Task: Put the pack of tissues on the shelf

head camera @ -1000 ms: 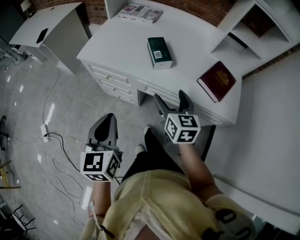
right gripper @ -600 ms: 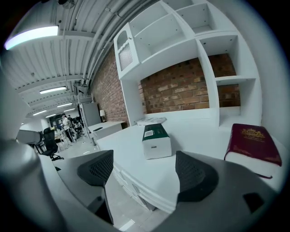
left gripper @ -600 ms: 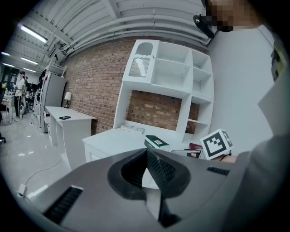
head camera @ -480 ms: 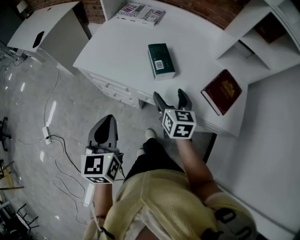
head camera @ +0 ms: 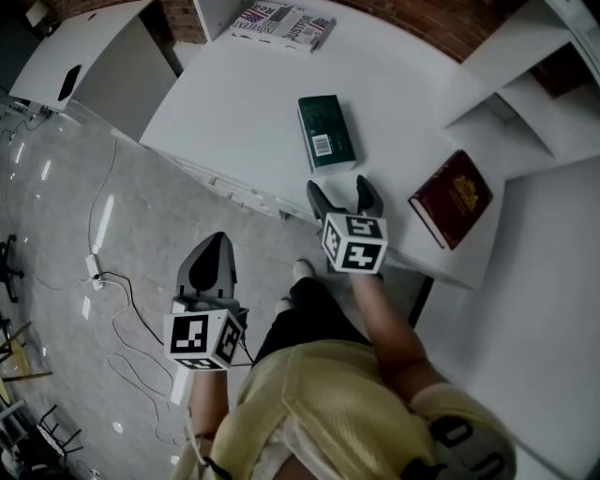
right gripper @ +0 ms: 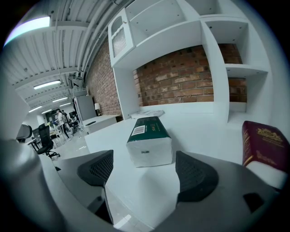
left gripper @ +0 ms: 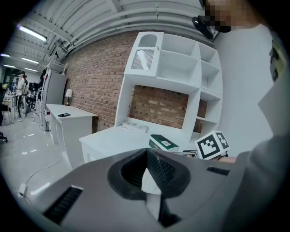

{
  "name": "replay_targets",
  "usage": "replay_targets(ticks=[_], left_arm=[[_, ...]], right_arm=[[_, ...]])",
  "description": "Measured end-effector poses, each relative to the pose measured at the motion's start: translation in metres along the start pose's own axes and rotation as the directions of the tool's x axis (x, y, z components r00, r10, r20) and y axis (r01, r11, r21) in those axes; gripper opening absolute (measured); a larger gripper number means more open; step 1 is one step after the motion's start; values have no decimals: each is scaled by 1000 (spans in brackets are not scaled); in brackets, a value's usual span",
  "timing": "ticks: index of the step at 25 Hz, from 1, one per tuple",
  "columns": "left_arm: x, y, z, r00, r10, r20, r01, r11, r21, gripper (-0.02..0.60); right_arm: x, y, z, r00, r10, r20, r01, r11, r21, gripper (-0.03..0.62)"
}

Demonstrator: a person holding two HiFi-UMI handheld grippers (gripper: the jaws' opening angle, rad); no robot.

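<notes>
Pack of tissues (head camera: 326, 133): a long, soft-sided block, dark green on top and white at the sides and ends. It lies flat near the middle of the worktop (head camera: 234, 103), well apart from the shelf unit (head camera: 511, 89).
Right claw (head camera: 339, 195): spread wide and holding nothing. It is poised over the worktop's near edge, with the pack just ahead of its tips and not between them.
Left claw (head camera: 212, 246): pressed together with nothing in it, held over the floor (head camera: 66, 206) beside the worktop.
Worktop: smooth, matt white, with straight edges.
Book (head camera: 451, 198): a hard maroon cover with a gold emblem, lying flat to the right of the pack near the foot of the shelf unit.
Magazine (head camera: 281, 22): thin printed sheets lying flat at the worktop's far edge.
Shelf unit: plain white boards forming open, square-cornered compartments, backed by a red brick wall (right gripper: 181, 81).
Right claw view only: the pack's white end face, its wrapper slightly slack, seen between two dark pads with a fine mesh texture.
Left claw view only: the ribbed inner faces of the pads meeting, and beyond them the right claw's marker cube (left gripper: 212, 144) in black and white squares.
Head view only: a thin dark cable (head camera: 127, 300) looping over the glossy, pale floor.
Writing: a white barcode label sits on the pack's green top. Its other print, the book's gold lettering and the magazine's text are too small to read.
</notes>
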State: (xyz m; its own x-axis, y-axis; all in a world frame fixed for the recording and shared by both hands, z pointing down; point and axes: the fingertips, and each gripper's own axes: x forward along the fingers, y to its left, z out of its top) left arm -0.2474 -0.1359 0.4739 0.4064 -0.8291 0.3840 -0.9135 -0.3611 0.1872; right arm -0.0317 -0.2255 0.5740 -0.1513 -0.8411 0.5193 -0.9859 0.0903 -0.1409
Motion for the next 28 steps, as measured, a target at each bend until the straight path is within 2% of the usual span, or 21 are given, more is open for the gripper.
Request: replay_targets(ticks=[9,28], left_arm=[[20,7,1,1000,2,-23,-2,1000,-13,2],[40,17,-5,998,33,-58,-34,999,-28,2]], right_arm=[[23,-7,3,999,-29,-30,29,999,-24,399],[50,-10,15,997,-76,7,76,990,-118,408]])
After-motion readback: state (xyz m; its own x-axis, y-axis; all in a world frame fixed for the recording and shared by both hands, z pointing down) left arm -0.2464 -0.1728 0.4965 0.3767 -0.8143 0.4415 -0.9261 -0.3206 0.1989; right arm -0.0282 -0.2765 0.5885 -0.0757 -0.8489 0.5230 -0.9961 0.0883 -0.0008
